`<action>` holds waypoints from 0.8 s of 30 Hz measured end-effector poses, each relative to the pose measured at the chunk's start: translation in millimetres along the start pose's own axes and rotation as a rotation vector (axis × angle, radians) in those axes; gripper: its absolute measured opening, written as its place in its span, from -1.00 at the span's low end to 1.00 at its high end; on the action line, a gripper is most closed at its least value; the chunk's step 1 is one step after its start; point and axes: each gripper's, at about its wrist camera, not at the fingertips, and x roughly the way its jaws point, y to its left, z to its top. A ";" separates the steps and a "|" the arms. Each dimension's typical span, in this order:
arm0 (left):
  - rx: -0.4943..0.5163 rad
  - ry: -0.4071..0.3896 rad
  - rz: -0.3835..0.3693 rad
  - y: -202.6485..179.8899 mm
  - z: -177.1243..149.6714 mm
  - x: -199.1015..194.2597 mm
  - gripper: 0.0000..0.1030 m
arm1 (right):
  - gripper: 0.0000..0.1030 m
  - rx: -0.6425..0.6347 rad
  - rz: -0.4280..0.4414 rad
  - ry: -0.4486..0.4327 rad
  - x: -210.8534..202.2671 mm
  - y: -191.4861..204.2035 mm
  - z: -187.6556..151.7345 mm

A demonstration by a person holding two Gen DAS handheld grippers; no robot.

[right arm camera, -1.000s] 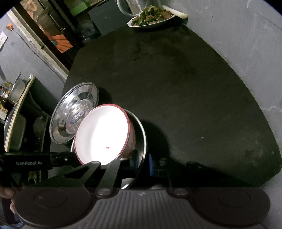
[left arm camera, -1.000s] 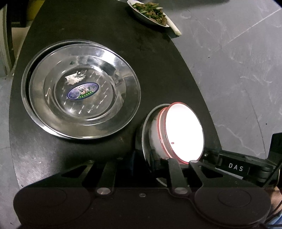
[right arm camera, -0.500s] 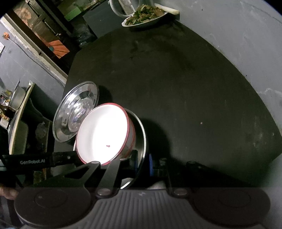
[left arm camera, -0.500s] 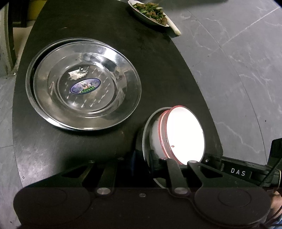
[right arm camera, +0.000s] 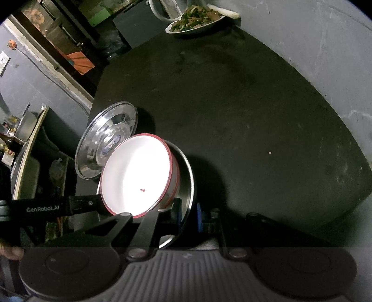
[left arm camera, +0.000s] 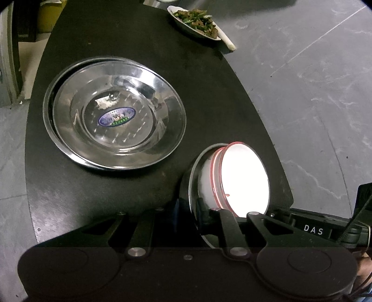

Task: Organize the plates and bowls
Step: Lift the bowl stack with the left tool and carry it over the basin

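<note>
A white bowl with a red rim [left arm camera: 244, 178] sits nested inside a steel bowl [left arm camera: 194, 176]; both show in the right wrist view too, the white bowl [right arm camera: 137, 174] inside the steel bowl [right arm camera: 186, 176]. My left gripper [left arm camera: 188, 209] is shut on the steel bowl's rim. My right gripper [right arm camera: 188, 213] is shut on the same rim from the opposite side. The bowls hang tilted above the round black table [left arm camera: 209, 97]. Two stacked steel plates [left arm camera: 116, 113] lie on the table's left part, also seen in the right wrist view [right arm camera: 107, 139].
A dish of cooked greens [left arm camera: 197, 23] with a white stick beside it sits at the table's far edge, also in the right wrist view [right arm camera: 195, 18]. Grey stone floor [left arm camera: 313, 93] surrounds the table. Shelves and clutter [right arm camera: 34, 130] stand beyond the table's left side.
Both grippers have risen with the nested bowls still clamped between them; the table and steel plates look smaller and farther off. The grips have not changed.
</note>
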 end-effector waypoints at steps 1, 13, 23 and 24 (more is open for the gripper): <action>0.001 -0.004 0.000 -0.1 0.7 -1.0 -0.71 | -0.73 -0.002 0.002 -0.002 -0.3 0.8 0.3; 0.002 -0.037 0.000 2.0 5.6 -17.5 -0.72 | -0.73 -0.028 0.015 -0.030 -6.1 11.2 4.8; -0.004 -0.068 0.010 -0.5 13.9 -28.9 -0.72 | -0.73 -0.040 0.036 -0.056 -11.0 17.8 14.9; -0.004 -0.070 0.011 -0.6 14.8 -29.4 -0.72 | -0.73 -0.041 0.038 -0.056 -10.8 18.2 15.8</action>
